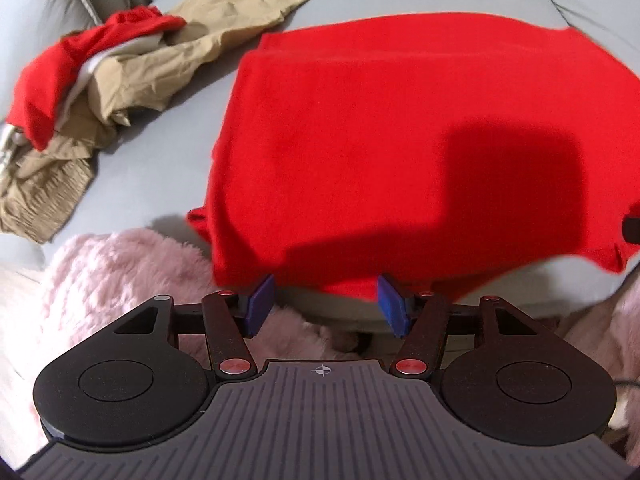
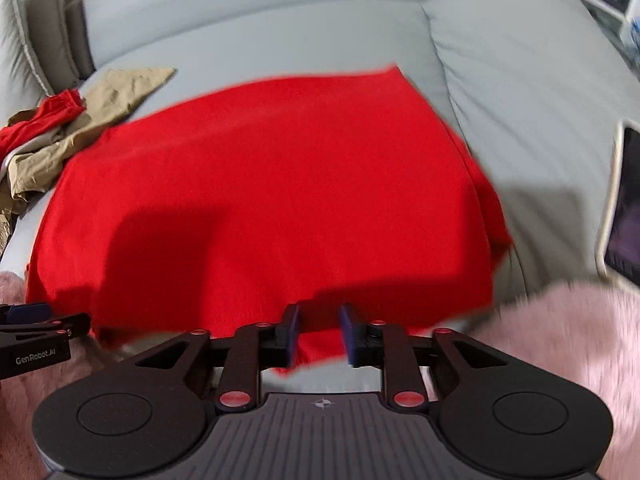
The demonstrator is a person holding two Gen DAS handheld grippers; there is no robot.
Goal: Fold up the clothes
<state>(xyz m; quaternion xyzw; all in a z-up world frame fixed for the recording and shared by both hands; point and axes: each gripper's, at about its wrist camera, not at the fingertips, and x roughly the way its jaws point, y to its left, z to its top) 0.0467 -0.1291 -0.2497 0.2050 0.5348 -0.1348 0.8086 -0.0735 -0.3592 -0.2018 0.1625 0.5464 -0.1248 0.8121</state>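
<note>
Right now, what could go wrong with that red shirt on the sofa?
1. The red shirt's near edge hangs over the sofa's front, so it might slide off towards the pink fluffy blanket.
2. The right tongs stand open around that hem with the pads apart; closing there may bunch the fold.
3. The crumpled pile of tan and red clothes lies beside the shirt, so a sweeping fold could snag it.

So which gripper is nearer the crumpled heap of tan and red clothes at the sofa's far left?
Left. The left gripper sits at the folded red garment's near-left edge, on the heap's side. The right gripper is further right along that edge.
</note>
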